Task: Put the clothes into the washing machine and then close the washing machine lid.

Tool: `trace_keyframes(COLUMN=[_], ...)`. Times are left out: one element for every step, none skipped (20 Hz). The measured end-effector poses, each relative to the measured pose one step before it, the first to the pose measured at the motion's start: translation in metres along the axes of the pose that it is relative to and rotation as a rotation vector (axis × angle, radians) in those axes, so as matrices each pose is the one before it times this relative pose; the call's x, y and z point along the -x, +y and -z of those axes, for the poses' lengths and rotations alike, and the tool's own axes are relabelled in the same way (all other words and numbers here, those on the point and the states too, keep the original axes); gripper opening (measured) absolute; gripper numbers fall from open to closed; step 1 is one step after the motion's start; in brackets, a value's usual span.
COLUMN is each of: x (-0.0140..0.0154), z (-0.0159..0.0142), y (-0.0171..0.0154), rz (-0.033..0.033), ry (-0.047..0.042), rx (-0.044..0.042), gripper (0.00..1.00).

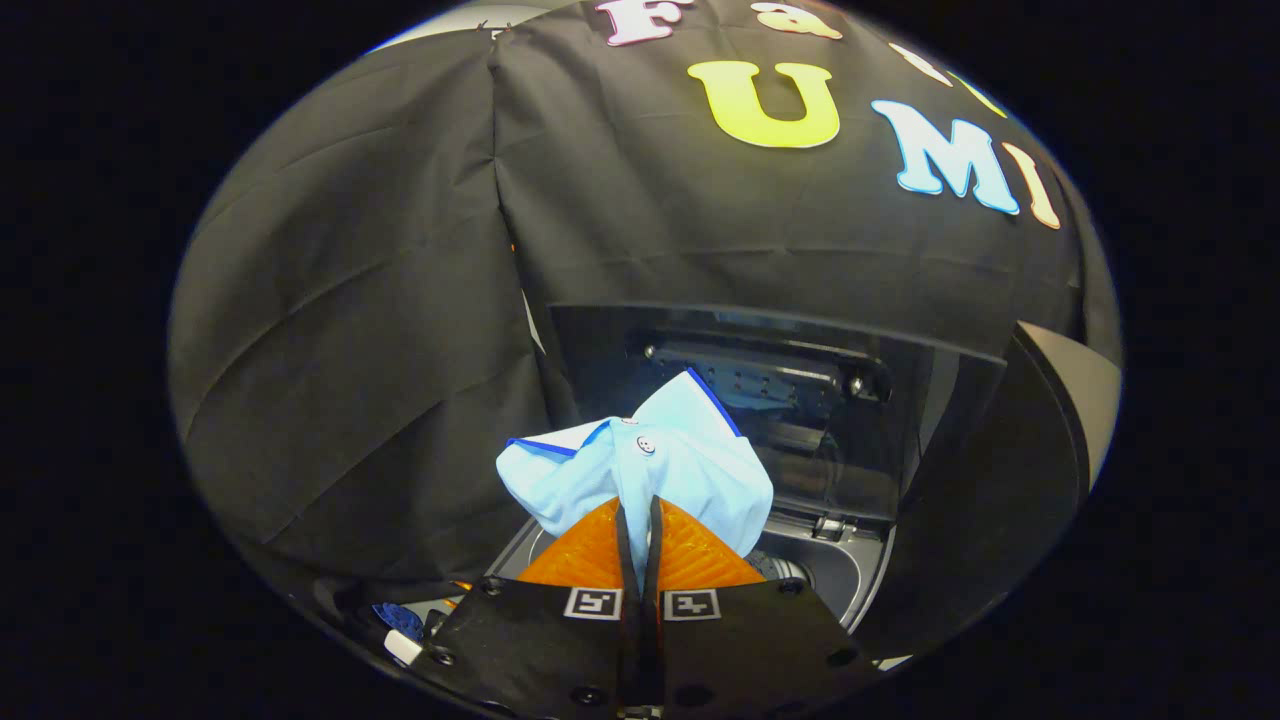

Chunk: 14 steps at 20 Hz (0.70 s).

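We see one light blue shirt (660, 470) pinched between our orange jaws, which are clenched on its fabric, bunched just ahead of the gripper (640, 530). Below and beyond sits one washing machine (850, 575), its lid (800, 400) raised upright. Black cloth walls the booth.

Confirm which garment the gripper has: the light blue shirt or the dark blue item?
The light blue shirt, pinched between the orange fingers above the washing machine. The dark blue item lies low beside the gripper.
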<state>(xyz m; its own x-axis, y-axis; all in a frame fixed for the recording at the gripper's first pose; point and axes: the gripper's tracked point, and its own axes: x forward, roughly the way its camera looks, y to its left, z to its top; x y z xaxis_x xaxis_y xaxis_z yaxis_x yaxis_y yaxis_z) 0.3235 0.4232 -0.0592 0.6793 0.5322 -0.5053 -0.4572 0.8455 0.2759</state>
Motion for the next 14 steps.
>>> trace_keyframes(x=[-0.00229,-0.00337,-0.00493,-0.00194,-0.00276,-0.00254,-0.00237,-0.00301,-0.00347,-0.00401,-0.00272,-0.0026,-0.00176,-0.0016], z=[0.00411,0.0057,0.00463,0.00492,0.00362,0.00455,0.00465,0.00394,0.006,0.00948,0.00552,0.00316,0.00333,0.00409], y=[-0.00176,-0.0016,-0.00188,-0.00072,-0.003,-0.00117,-0.00145,0.00022,-0.00089,0.00053,-0.00131,-0.00144,-0.00022,-0.0005], rz=[0.00676,0.00646,0.00408,0.00664,0.00913,0.00939,0.00969,0.00613,0.00366,0.00047,0.00028,0.0041,0.00512,0.00566], ry=[0.00913,0.00587,0.009,0.00825,0.0039,0.00587,0.00667,0.00901,0.01508,0.01745,0.00963,0.00921,0.00756,0.00716], rx=[0.00007,-0.00315,-0.00593,-0.00748,-0.01151,-0.0077,-0.00424,-0.00402,-0.00481,-0.01243,-0.01877,-0.01411,-0.00871,-0.0038], gripper=[0.02,0.02,0.02,0.01,0.02,0.02,0.02,0.02,0.02,0.02,0.02,0.02,0.02,0.02])
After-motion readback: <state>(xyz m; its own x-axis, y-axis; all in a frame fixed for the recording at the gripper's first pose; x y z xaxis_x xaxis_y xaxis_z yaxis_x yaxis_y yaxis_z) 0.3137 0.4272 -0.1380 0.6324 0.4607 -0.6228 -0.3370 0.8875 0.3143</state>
